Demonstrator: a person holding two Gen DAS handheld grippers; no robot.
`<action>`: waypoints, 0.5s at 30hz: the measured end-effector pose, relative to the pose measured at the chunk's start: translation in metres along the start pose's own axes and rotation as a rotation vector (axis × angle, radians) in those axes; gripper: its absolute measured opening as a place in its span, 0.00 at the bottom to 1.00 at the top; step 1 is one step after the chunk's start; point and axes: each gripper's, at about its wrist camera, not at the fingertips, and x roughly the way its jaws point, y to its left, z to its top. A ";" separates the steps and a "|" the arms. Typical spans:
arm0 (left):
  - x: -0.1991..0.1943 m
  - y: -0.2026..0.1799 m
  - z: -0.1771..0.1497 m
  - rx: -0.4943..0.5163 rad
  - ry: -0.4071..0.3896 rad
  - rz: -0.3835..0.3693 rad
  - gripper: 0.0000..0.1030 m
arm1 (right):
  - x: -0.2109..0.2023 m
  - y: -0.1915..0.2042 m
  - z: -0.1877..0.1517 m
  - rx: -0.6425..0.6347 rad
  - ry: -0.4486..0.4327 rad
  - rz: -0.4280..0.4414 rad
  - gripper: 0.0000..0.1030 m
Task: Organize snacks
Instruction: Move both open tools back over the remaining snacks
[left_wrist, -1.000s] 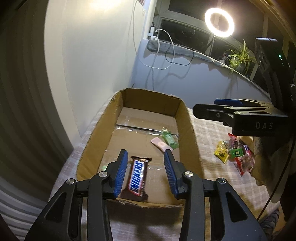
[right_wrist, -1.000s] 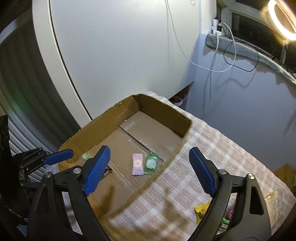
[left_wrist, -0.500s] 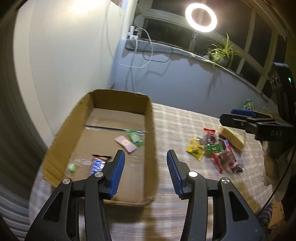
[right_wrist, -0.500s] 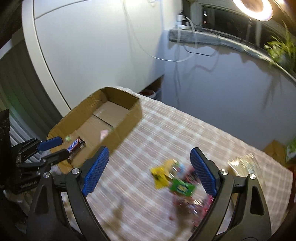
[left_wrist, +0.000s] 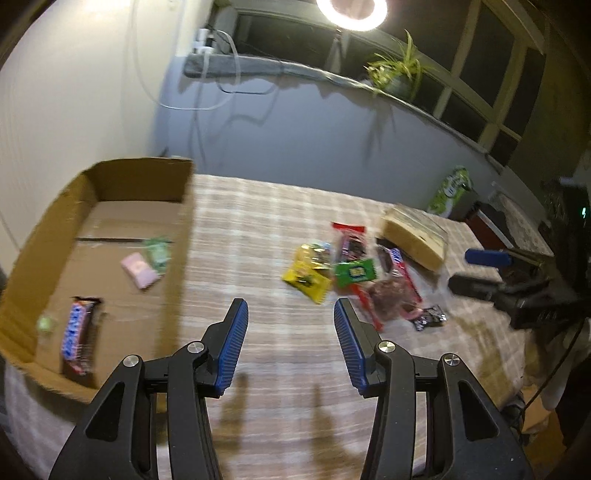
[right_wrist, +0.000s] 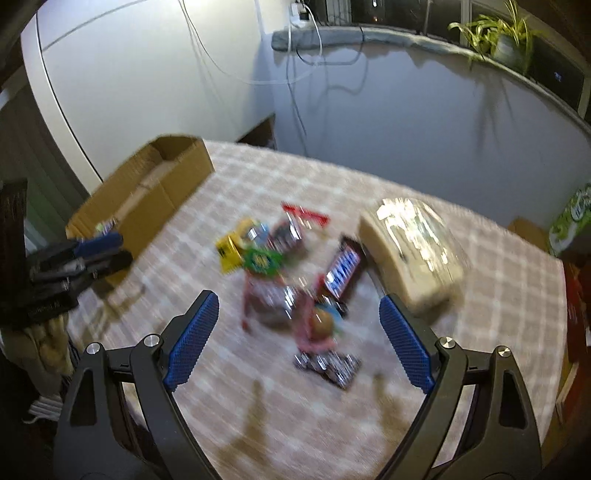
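Note:
A cardboard box (left_wrist: 44, 236) lies at the table's left. It holds a Snickers bar (left_wrist: 78, 334), a pink candy (left_wrist: 138, 270) and a green candy (left_wrist: 157, 252). A pile of loose snacks (left_wrist: 351, 275) lies on the checkered cloth to the right, with a yellow packet (left_wrist: 308, 273) and a green packet (left_wrist: 355, 272). My left gripper (left_wrist: 290, 332) is open and empty above the cloth between box and pile. My right gripper (right_wrist: 299, 338) is open and empty above the pile (right_wrist: 291, 273), near a blue-labelled bar (right_wrist: 341, 271). The box (right_wrist: 147, 195) shows far left there.
A clear-wrapped tan package (left_wrist: 415, 236) lies beyond the pile and shows in the right wrist view (right_wrist: 413, 243). A green bag (left_wrist: 448, 192) stands at the far right edge. A sill with a plant (left_wrist: 397, 72) and a ring light (left_wrist: 351, 13) run behind.
Both grippers swung right, away from the box toward the snack pile. The left gripper let go of the Snickers bar, which now lies in the box. Both stay open.

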 end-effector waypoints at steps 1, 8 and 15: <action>0.004 -0.007 0.001 0.009 0.010 -0.016 0.47 | 0.002 -0.003 -0.006 -0.002 0.013 -0.001 0.85; 0.027 -0.049 0.011 0.117 0.038 -0.095 0.55 | 0.020 -0.015 -0.033 -0.058 0.099 0.069 0.70; 0.061 -0.087 0.022 0.269 0.099 -0.158 0.55 | 0.031 -0.020 -0.038 -0.127 0.118 0.095 0.69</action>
